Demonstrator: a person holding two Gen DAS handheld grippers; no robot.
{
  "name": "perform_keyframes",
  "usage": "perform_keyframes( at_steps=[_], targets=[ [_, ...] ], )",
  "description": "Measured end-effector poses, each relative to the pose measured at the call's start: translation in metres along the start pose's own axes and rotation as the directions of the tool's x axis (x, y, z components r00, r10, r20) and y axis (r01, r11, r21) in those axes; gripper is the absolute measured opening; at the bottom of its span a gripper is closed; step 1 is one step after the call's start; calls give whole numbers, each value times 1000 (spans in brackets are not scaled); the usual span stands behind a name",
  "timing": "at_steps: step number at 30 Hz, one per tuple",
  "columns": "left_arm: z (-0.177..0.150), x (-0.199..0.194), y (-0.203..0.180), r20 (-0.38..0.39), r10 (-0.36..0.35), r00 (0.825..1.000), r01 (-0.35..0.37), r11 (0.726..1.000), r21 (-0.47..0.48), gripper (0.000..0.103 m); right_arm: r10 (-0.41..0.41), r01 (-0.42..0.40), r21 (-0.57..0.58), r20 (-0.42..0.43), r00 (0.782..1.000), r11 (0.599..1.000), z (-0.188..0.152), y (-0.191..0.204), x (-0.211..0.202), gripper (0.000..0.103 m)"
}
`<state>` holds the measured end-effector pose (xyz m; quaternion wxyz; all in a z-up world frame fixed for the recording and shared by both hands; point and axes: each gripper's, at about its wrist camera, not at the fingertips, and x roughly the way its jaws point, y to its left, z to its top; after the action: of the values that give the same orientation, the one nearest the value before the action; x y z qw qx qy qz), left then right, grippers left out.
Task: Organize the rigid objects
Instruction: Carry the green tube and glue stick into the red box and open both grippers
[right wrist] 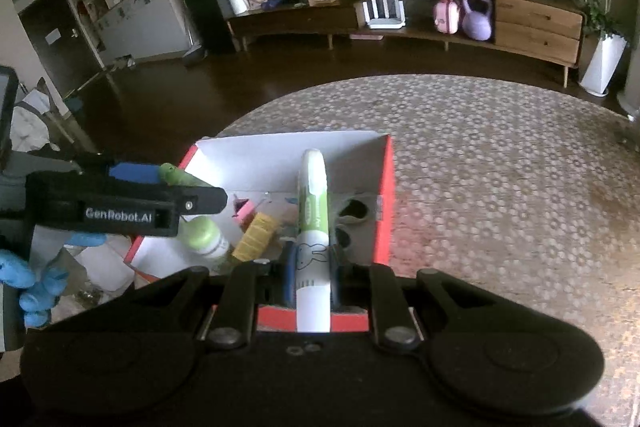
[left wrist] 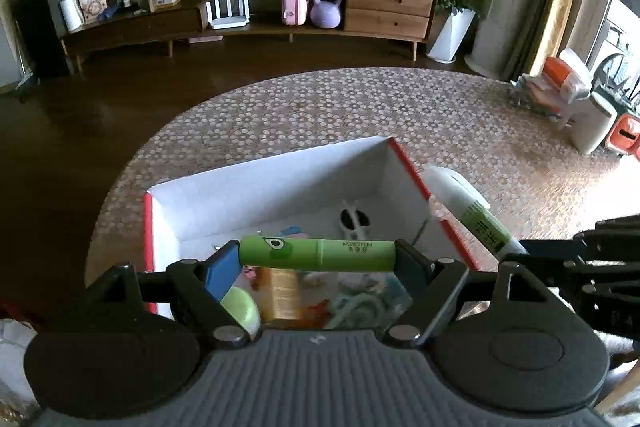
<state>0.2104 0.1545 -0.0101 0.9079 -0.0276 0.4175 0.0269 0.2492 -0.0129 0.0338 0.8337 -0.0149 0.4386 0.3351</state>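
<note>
Left claw (left wrist: 318,257) clamped on green tube (left wrist: 316,254), gripped end to end, tube lying crosswise between blue pads (left wrist: 221,273). Tube hangs over open box (left wrist: 256,183), near its front edge. Right claw (right wrist: 312,279) pinched tight on white-green pen (right wrist: 313,227), pen pointing away from the camera along the fingers, tip over the box interior. In left view the pen (left wrist: 472,213) shows to the right of the box's red wall, right claw body at far right edge.

Box: white inside, red outside, sits on patterned round desk (right wrist: 500,167). Inside: green-capped bottle (right wrist: 206,237), yellow ribbed item (right wrist: 256,235), pink item (right wrist: 244,211), black-white piece near far right corner (left wrist: 354,221); other bits too blurred to name. Left claw seen in right view at left over the box's left wall, held by blue-gloved hand (right wrist: 36,287).

Beyond desk: dark wood floor, low shelf (left wrist: 248,27) along wall with purple kettlebell (left wrist: 326,7), pink case (left wrist: 295,7), white planter (left wrist: 452,35).
</note>
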Motion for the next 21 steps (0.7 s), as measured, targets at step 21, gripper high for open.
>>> perform_keyframes(
  at_steps=[21],
  targets=[
    [-15,87,24,-87,-63,994,78,981,180,81,19,-9,79,-119,993,997,8,5,102,16]
  ],
)
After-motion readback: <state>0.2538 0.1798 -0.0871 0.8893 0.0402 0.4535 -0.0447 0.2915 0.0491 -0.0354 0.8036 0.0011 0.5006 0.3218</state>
